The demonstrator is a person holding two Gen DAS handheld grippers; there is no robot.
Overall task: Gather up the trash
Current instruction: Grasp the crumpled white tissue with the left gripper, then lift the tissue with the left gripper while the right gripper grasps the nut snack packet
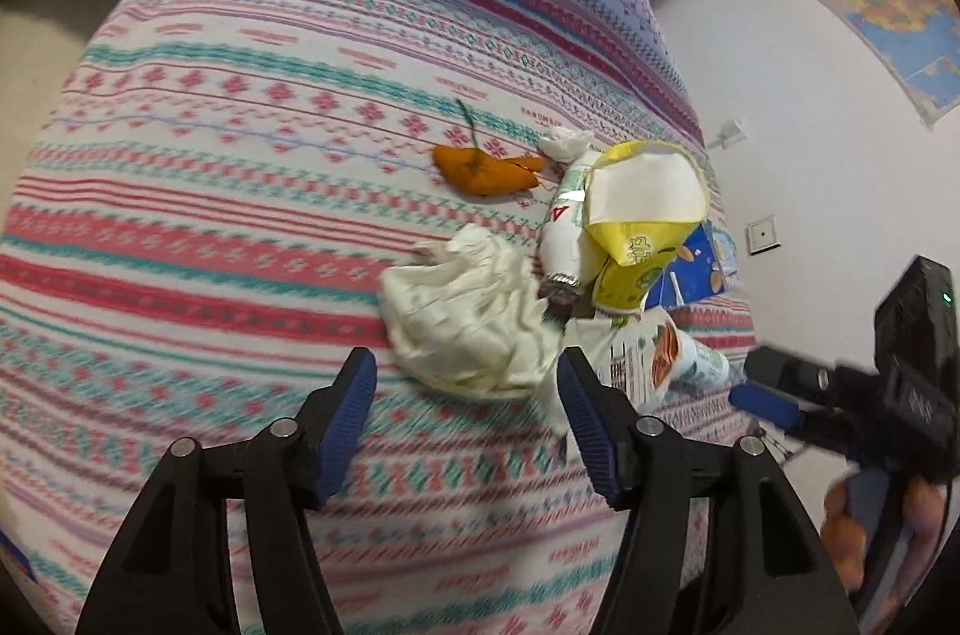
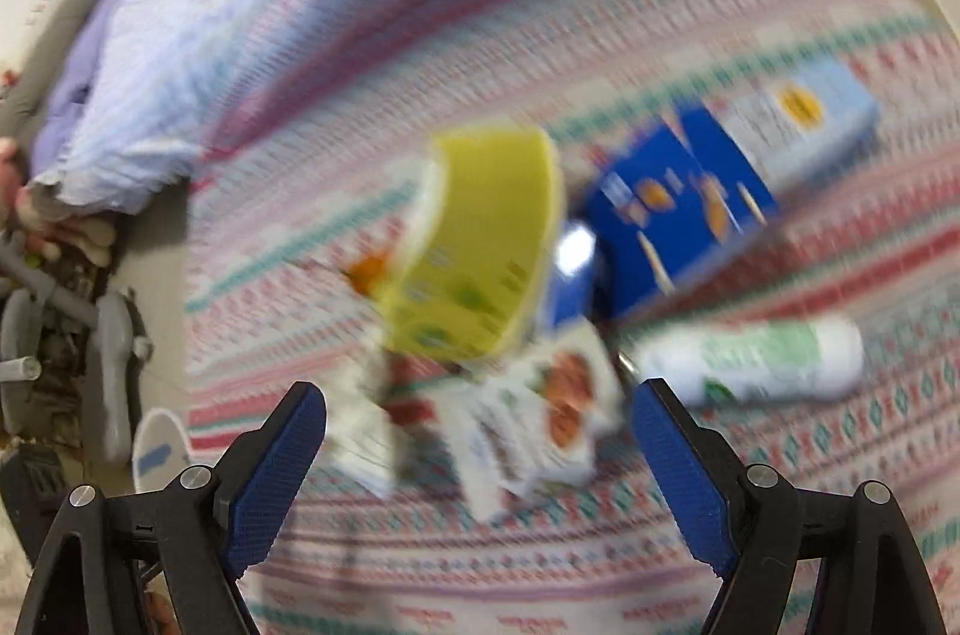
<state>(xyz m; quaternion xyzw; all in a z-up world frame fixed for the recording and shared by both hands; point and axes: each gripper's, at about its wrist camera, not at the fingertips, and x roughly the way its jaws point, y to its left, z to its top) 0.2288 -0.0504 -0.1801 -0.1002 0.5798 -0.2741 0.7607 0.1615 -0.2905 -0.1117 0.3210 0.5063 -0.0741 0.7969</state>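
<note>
**Bright, even light; heavy motion blur on the right**

Both views are well lit by soft, diffuse light with no clear source in view. The fisheye lens bends the bedspread (image 1: 240, 155) into a dome and leaves dark corners around the round picture edge. In the left wrist view the middle is fairly sharp: the orange peel (image 1: 480, 170) and yellow bag (image 1: 645, 209) read clearly, while the lower part smears. A small glare spot sits on the white bottle (image 1: 567, 239). A soft shadow lies on the bedspread between the black arms at the bottom. The right wrist view is streaked throughout; the blue box (image 2: 672, 215) and its print are unreadable.
</note>
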